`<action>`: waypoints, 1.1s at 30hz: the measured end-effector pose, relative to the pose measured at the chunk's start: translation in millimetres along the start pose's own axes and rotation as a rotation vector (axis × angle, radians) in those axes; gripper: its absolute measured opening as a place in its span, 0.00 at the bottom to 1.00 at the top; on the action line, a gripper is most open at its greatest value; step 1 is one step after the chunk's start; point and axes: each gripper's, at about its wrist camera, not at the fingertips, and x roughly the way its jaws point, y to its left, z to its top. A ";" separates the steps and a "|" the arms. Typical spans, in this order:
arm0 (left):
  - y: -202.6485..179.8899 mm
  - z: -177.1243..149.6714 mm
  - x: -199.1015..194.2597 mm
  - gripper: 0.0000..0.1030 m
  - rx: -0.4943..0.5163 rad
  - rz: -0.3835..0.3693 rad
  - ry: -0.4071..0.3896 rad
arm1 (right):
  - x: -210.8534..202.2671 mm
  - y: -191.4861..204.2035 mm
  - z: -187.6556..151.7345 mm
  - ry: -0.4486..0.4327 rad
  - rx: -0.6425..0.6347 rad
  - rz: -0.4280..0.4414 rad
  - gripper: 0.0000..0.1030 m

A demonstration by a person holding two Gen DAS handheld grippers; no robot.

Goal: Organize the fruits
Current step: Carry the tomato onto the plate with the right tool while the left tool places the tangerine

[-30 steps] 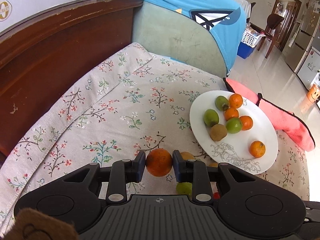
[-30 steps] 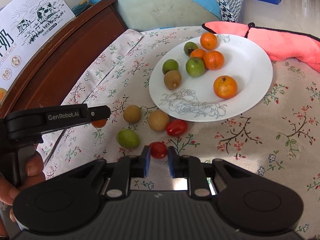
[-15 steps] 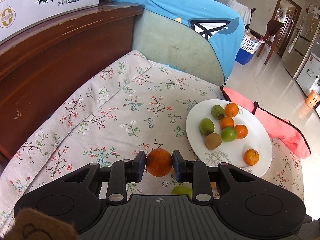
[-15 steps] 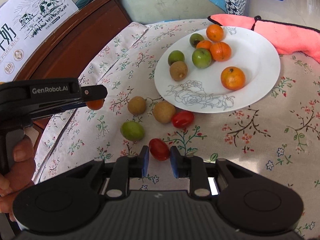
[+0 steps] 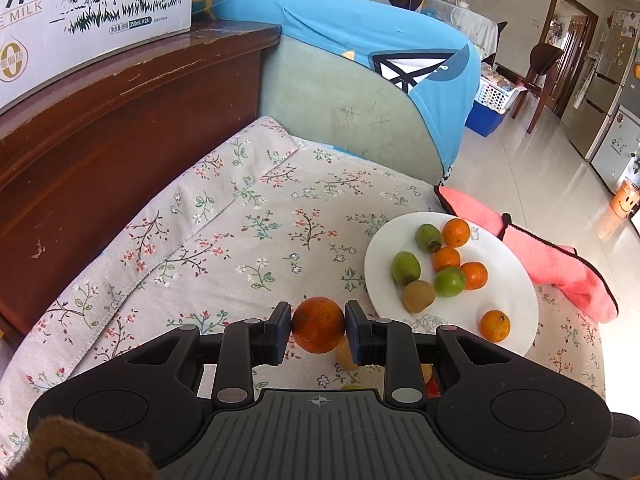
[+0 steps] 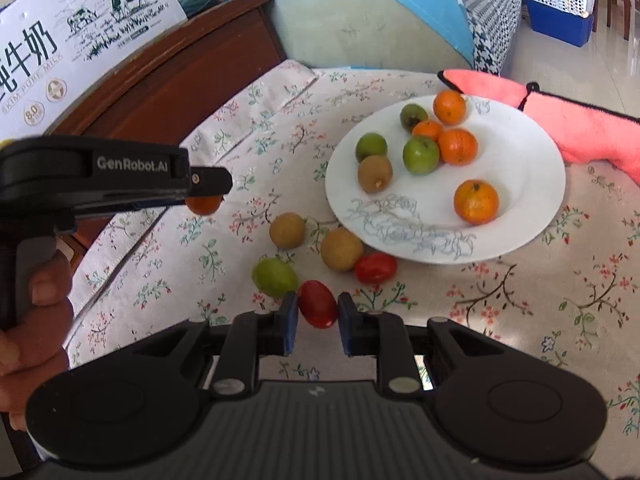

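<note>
A white plate on the flowered cloth carries several oranges and green and brown fruits. My left gripper is shut on an orange and holds it above the cloth, left of the plate. In the right wrist view the left gripper shows from the side, with the orange under its tip. My right gripper has its jaws closing on a red cherry tomato, which both pads press. In front of it lie a second tomato, a green fruit and two brown fruits.
A pink cloth lies behind the plate at the right. A dark wooden cabinet with a milk carton box borders the cloth on the left. A sofa under a blue cover stands behind. A hand grips the left tool.
Both grips stay as they were. In the left wrist view the plate has slid lower and to the right. In the right wrist view the scene has tilted slightly and the tomato leans between the pads.
</note>
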 end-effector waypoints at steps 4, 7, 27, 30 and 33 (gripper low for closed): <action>-9.5 8.0 -4.2 0.26 0.003 -0.026 -0.021 | -22.0 -9.2 23.2 -0.086 0.046 0.019 0.21; -18.2 13.5 -4.3 0.26 0.003 -0.048 -0.029 | -37.0 -22.2 39.5 -0.144 0.085 0.018 0.21; -85.7 9.9 44.8 0.26 0.023 -0.138 0.062 | -25.6 -115.2 83.2 -0.144 0.313 -0.023 0.21; -87.3 7.2 54.1 0.26 0.013 -0.121 0.079 | -19.0 -119.3 83.0 -0.128 0.313 -0.026 0.21; -89.9 5.3 60.6 0.26 0.005 -0.120 0.092 | -12.5 -123.6 81.9 -0.114 0.320 -0.042 0.21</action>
